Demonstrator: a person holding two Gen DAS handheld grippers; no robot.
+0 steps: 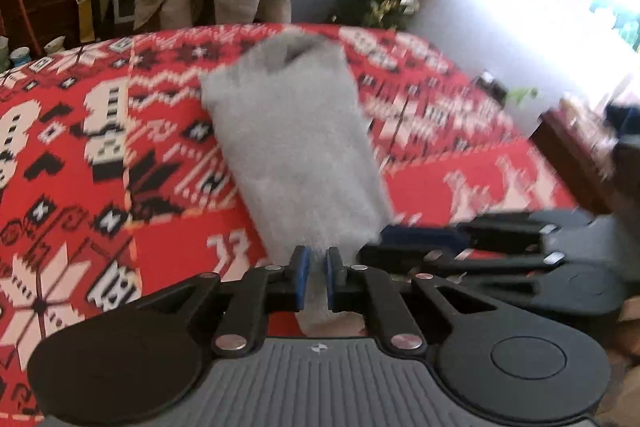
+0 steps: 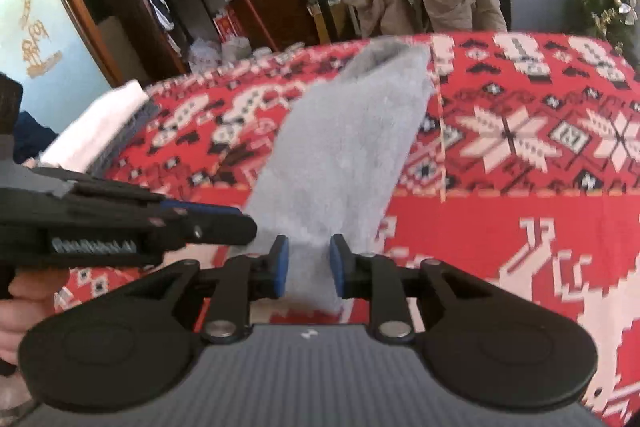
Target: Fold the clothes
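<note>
Both grippers, left (image 1: 317,277) and right (image 2: 307,267), pinch the near end of the grey sock (image 1: 288,131) (motion-blurred). Judged mid-fold; next, carry that end toward the far end on the red cloth (image 1: 80,147)

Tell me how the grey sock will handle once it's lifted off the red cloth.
The sock looks soft and fuzzy, so it will probably droop from the left claw. It seems light. It lies flat on the cloth, so rolling is unlikely.
</note>
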